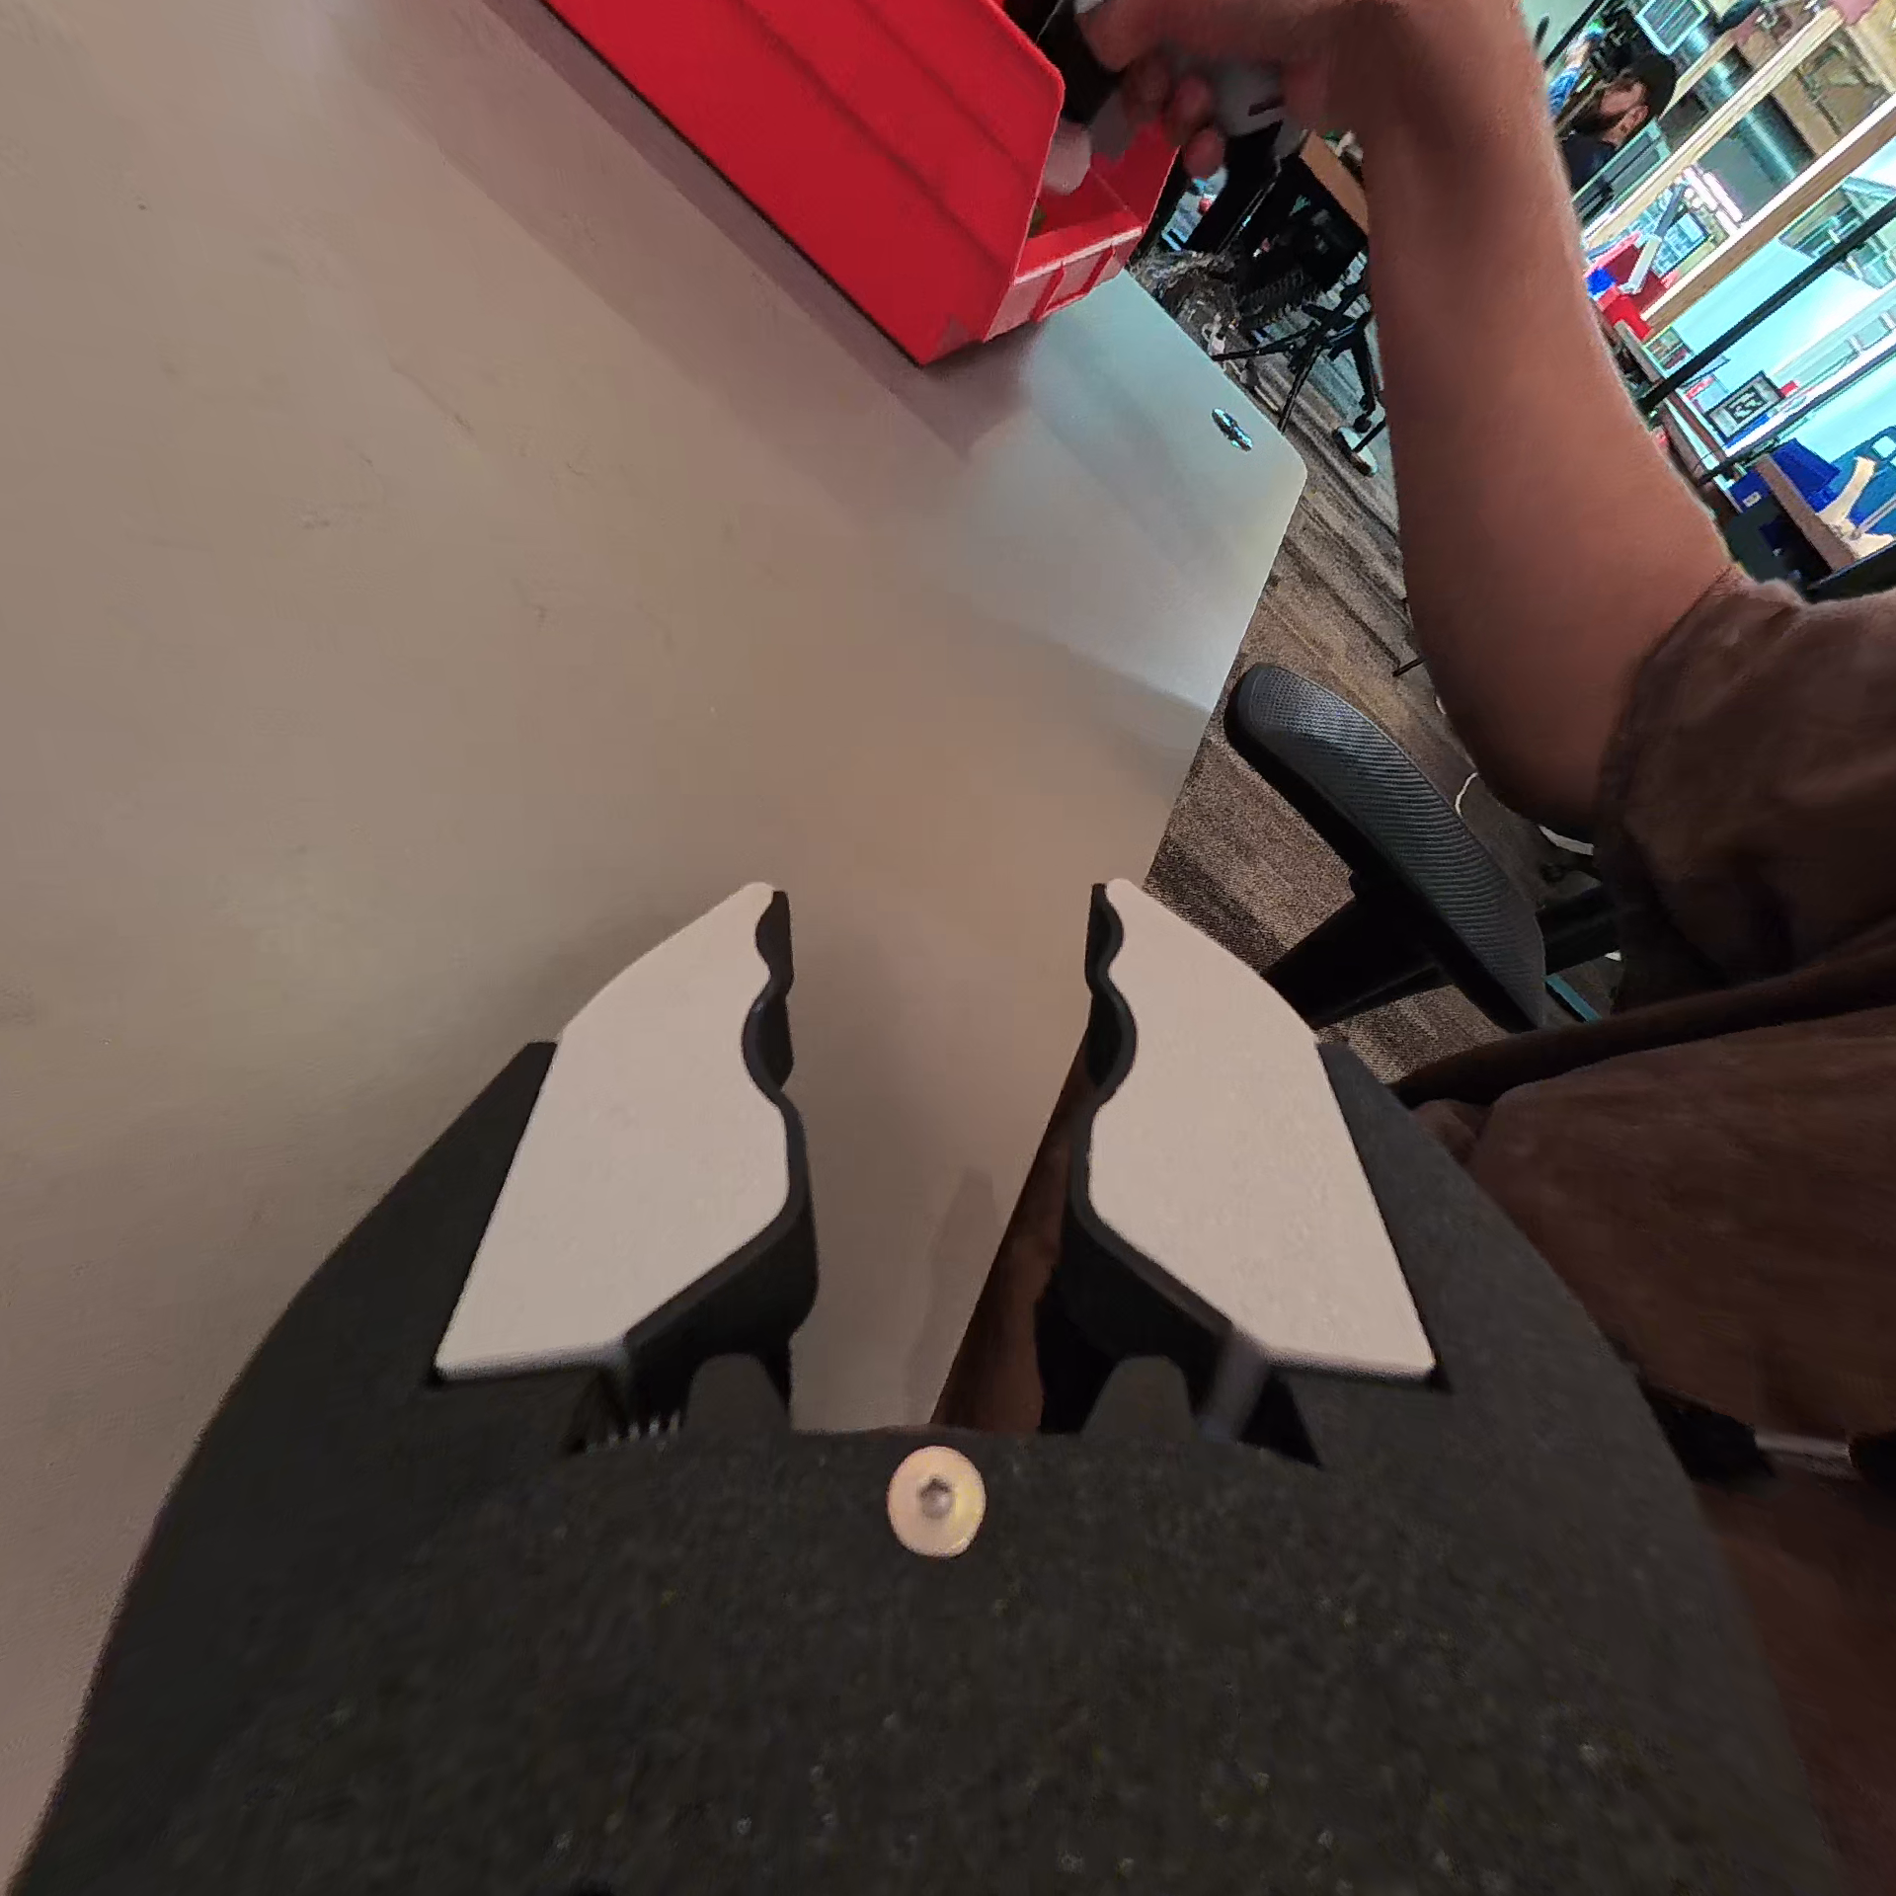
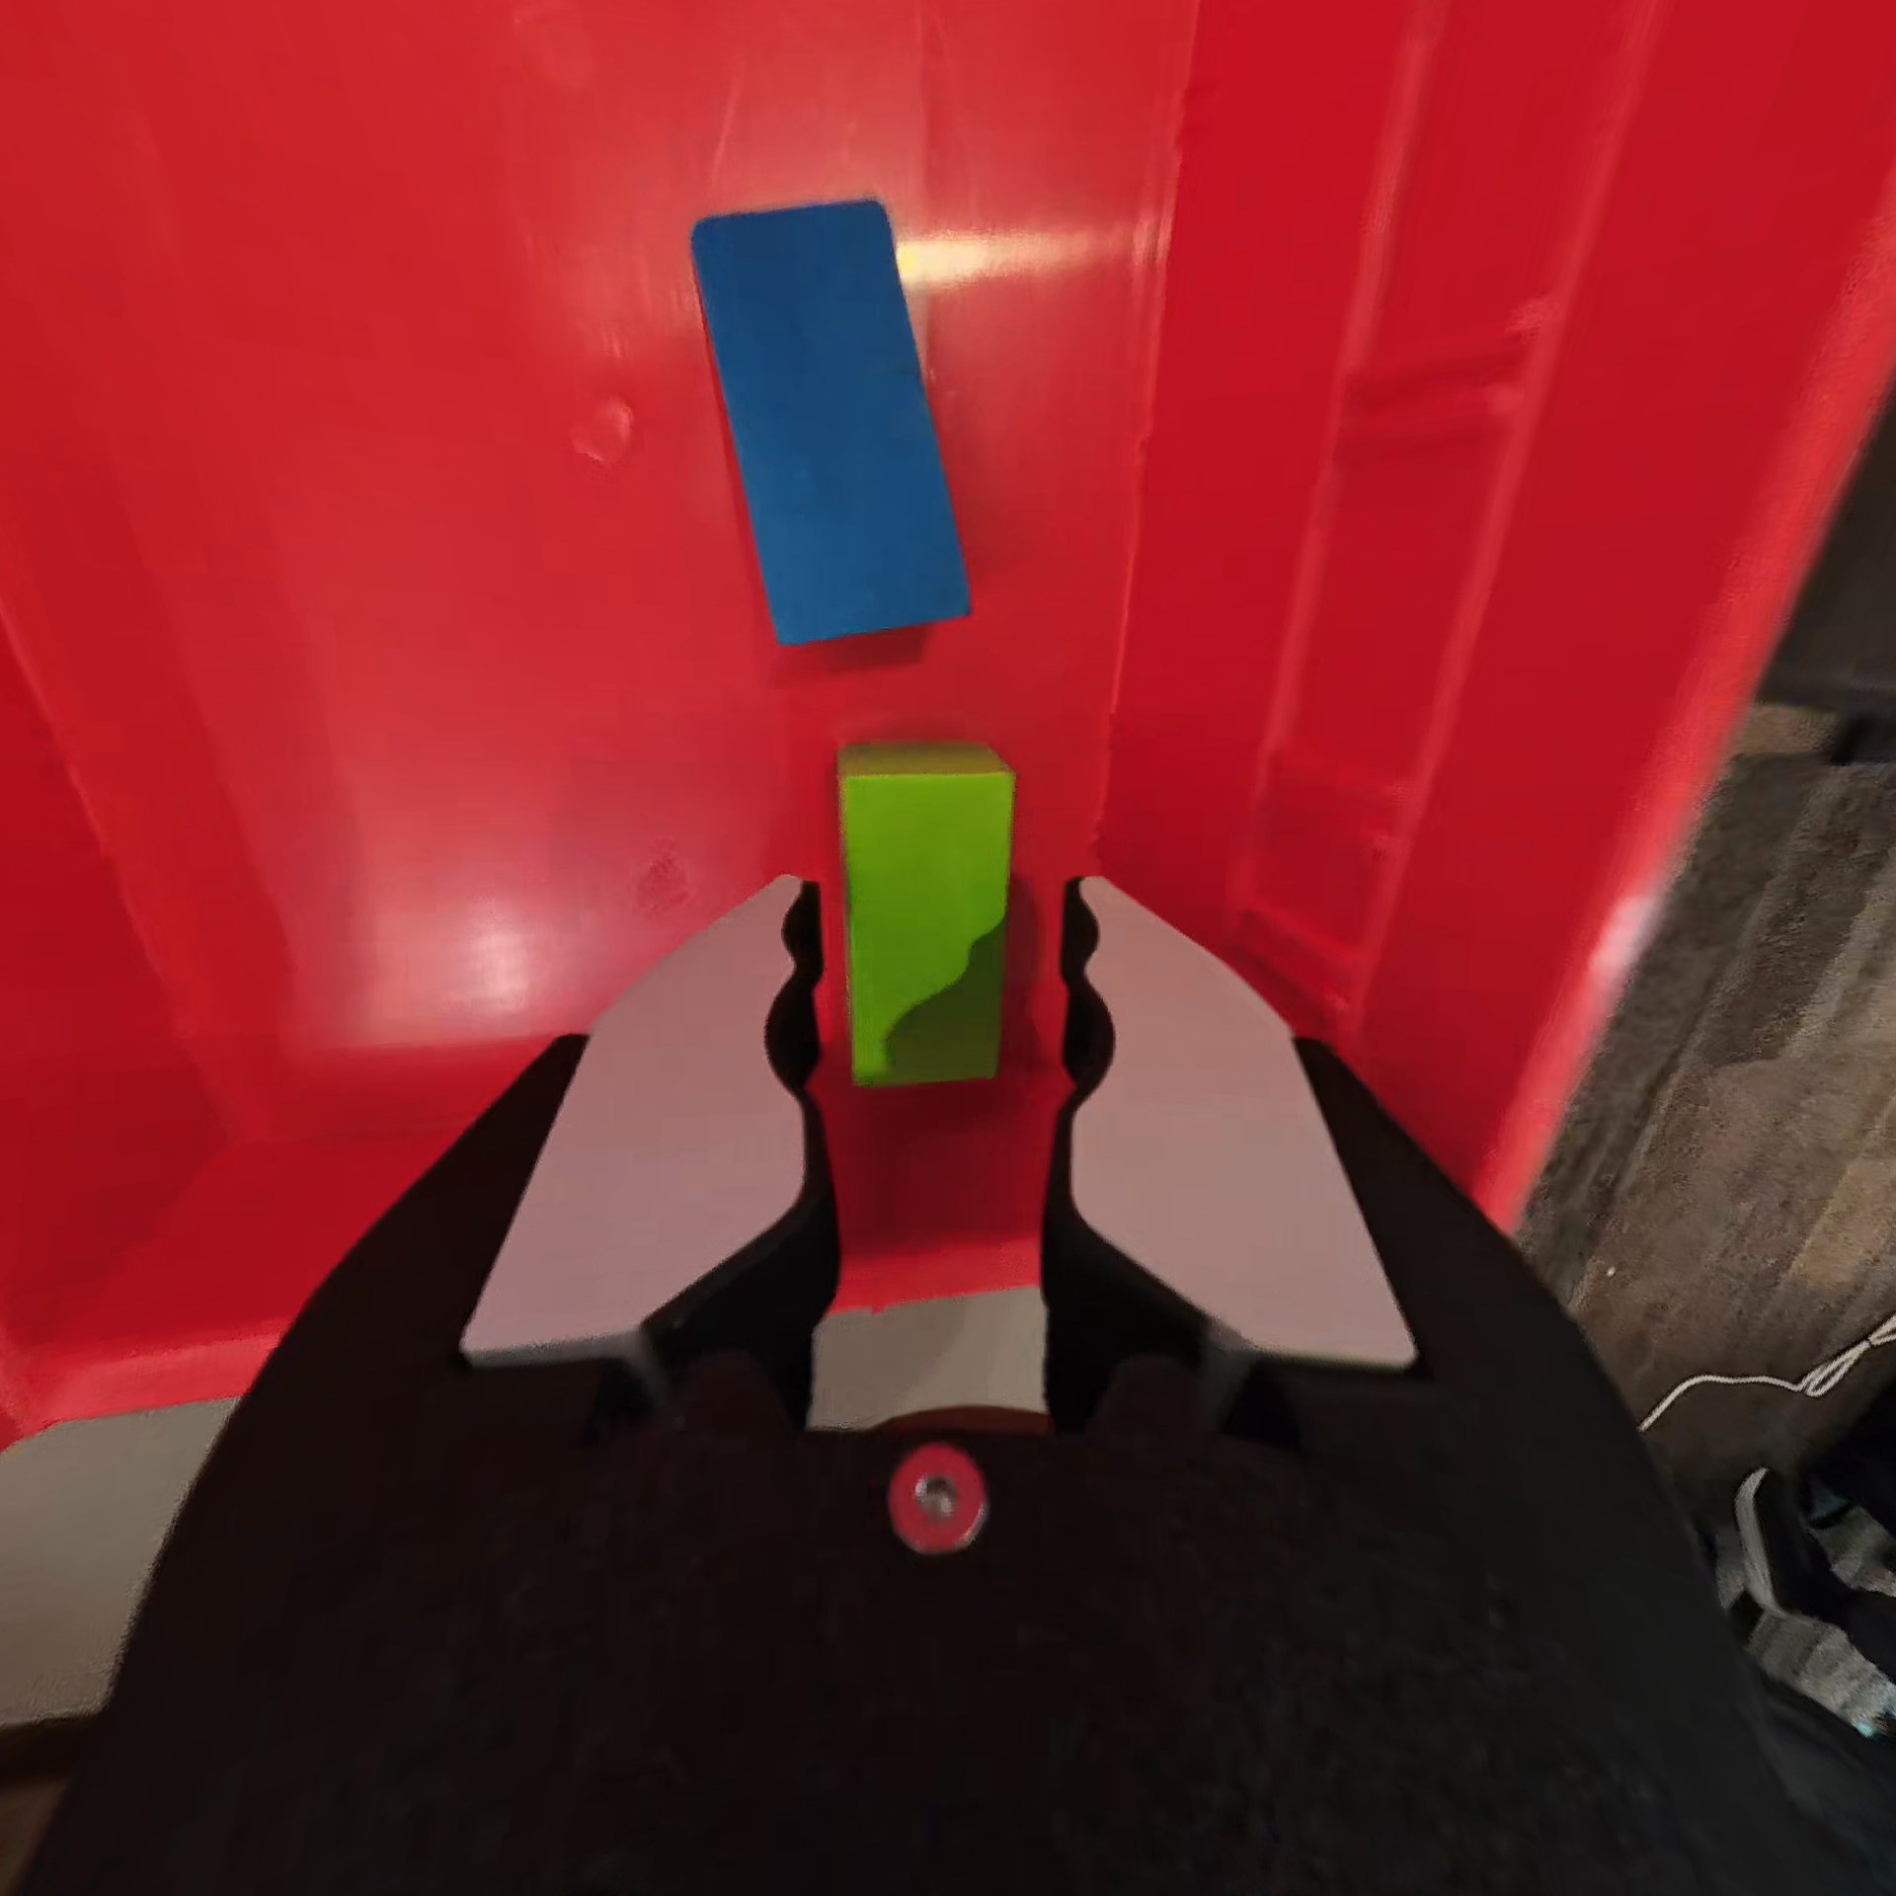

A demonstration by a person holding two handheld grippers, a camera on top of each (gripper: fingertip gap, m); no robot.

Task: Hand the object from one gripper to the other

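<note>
Inside the red bin (image 2: 410,513), the right gripper (image 2: 942,903) points down with jaws parted around the green block (image 2: 923,903), not clamping it; a blue block (image 2: 829,421) lies beyond. Beside the bin, the left gripper (image 1: 939,903) hovers over the table (image 1: 410,513), released and holding nothing.

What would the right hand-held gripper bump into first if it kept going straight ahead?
Probably the green block: it lies between the open fingers of the right hand-held gripper, with the red bin floor below; depth is unclear.
</note>
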